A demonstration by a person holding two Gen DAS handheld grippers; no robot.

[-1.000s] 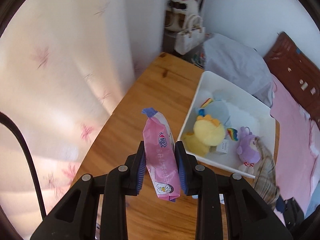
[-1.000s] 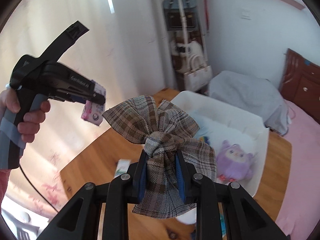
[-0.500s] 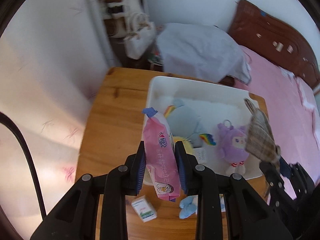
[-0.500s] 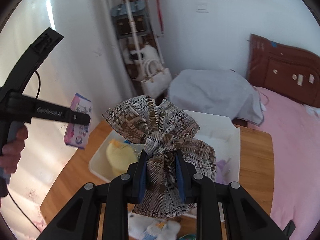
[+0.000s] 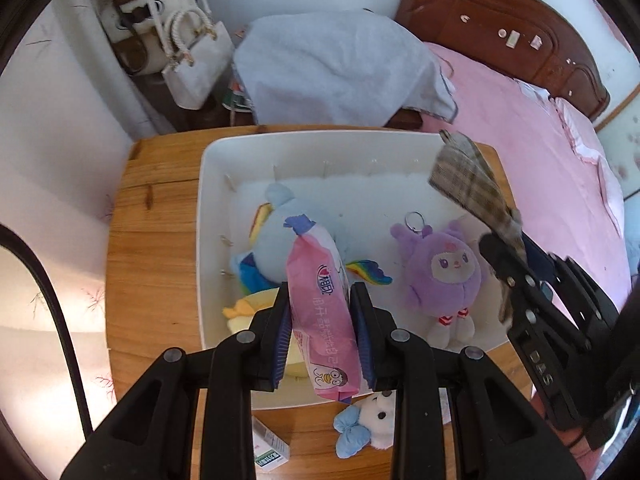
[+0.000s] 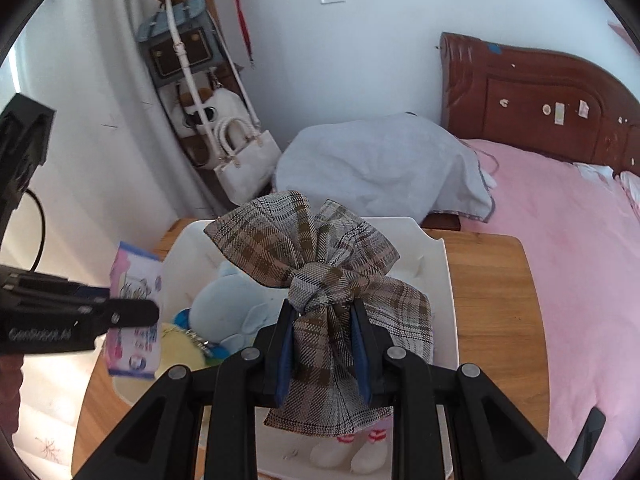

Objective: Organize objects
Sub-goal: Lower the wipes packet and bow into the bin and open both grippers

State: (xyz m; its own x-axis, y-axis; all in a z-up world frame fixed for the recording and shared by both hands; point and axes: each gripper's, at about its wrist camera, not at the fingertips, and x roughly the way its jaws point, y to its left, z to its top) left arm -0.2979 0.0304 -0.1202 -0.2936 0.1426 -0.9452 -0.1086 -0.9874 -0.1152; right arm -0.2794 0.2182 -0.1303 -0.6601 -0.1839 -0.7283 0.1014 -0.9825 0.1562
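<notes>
1. Seen from above on a wooden table [image 5: 152, 240]: a white bin [image 5: 208, 184], already holding a pale blue plush [image 5: 276, 228], a yellow plush [image 5: 244, 312] partly hidden behind the fingers, and a purple plush [image 5: 444, 276] with a key ring.

2. Clamped between the narrow-set fingers of the left gripper [image 5: 322, 320]: a pink tissue pack [image 5: 322, 304], held upright above the near edge of the bin, over the yellow and blue toys; not yet set down.

3. Pinched at its knot by the right gripper [image 6: 324, 344], fingers closed tight on the fabric: a plaid cloth bow [image 6: 308, 264], hanging above the right side of the bin, over the purple plush whose feet show beneath it; likewise not yet released.

4. Judged as partly done: three soft toys sorted into the bin, two more items carried over it and apparently about to follow.

5. Left outside on the tabletop, just in front of the bin: a small white plush with a blue bow [image 5: 364, 424] and a small green-and-white box [image 5: 270, 450], both apparently awaiting collection.

6. Remaining, by this reading: release of the pack and the bow into free space in the bin, then pickup of the two stragglers; anything under the grippers hidden from both views.
</notes>
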